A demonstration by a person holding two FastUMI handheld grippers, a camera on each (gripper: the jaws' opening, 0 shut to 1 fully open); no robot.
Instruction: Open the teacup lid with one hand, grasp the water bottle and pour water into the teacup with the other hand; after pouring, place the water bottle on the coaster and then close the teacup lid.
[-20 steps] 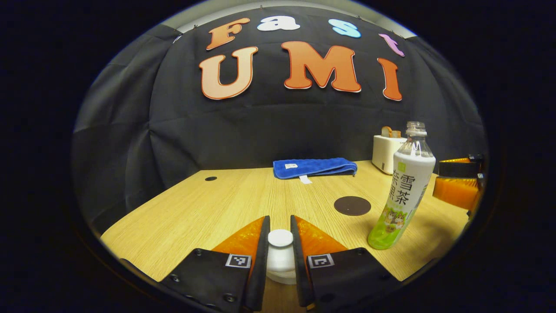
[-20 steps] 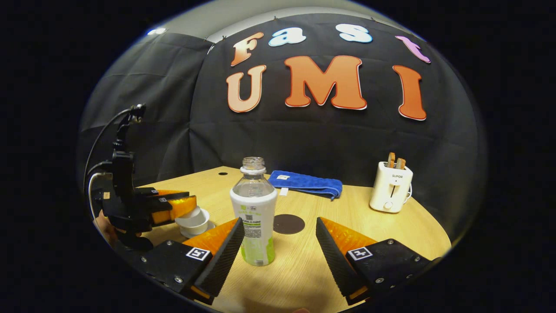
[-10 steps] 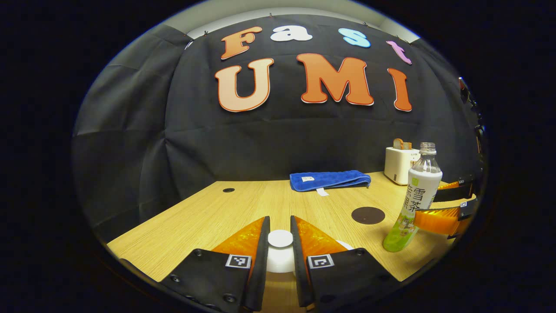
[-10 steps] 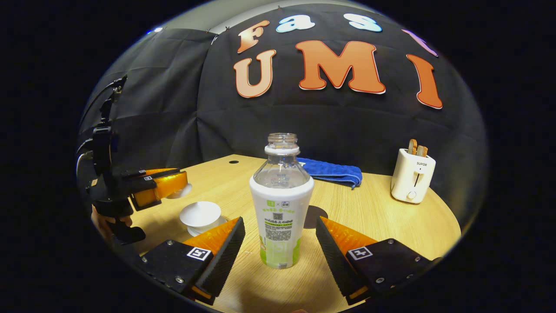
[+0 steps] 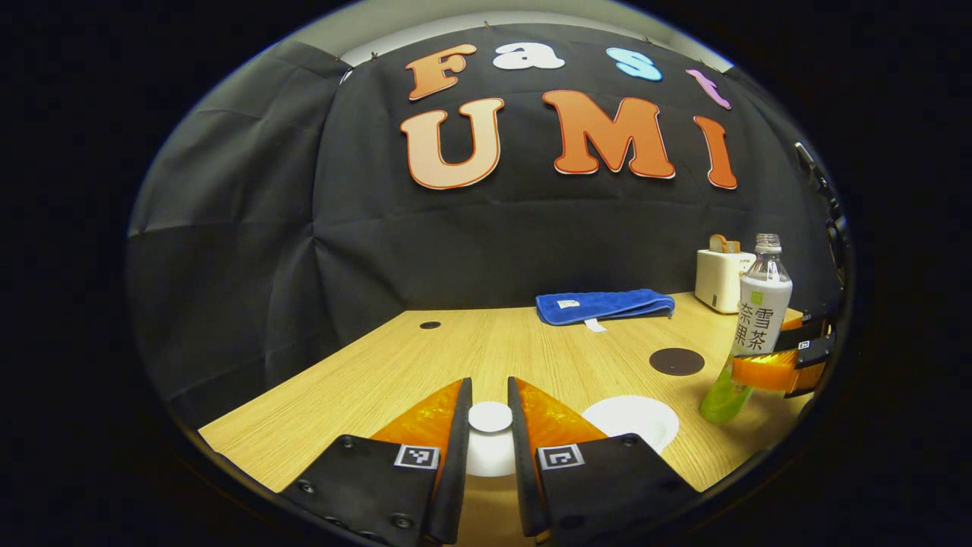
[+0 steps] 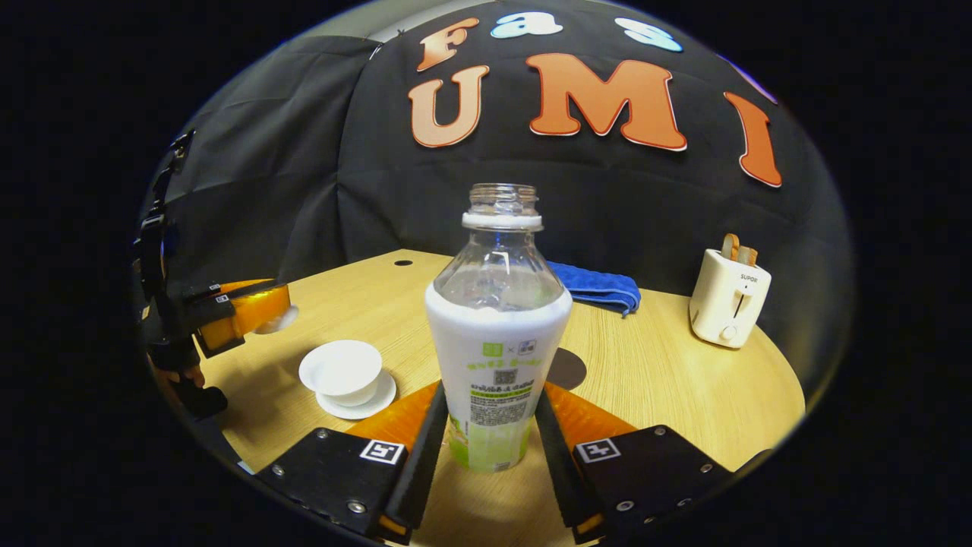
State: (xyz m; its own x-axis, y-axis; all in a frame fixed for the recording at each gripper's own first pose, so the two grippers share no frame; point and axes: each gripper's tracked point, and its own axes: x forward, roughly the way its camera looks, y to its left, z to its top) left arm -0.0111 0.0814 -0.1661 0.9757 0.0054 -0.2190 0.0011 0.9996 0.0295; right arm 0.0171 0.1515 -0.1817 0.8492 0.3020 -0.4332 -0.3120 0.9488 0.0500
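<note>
Taking the water bottle (image 6: 497,334) as the landmark, the right gripper view shows, from left to right: one left gripper (image 6: 262,315) held above the counter (image 6: 683,387) far to the bottle's left, its jaws clenched on one white teacup lid (image 6: 279,320) lifted clear of the cup. Next comes one open teacup (image 6: 341,370) on one saucer (image 6: 357,401), left of the bottle and apart from it. The bottle itself is uncapped, upright and standing on the counter, with the right gripper (image 6: 486,437) grasping its lower body, one jaw pressed on each side. One dark round coaster (image 6: 568,369) lies just behind the bottle to its right. One folded blue towel (image 6: 600,287) lies farther behind. One white toaster (image 6: 729,300) holding two slices stands well to the bottle's right.

In the left gripper view, the lid's knob (image 5: 490,416) sits between that gripper's jaws.
</note>
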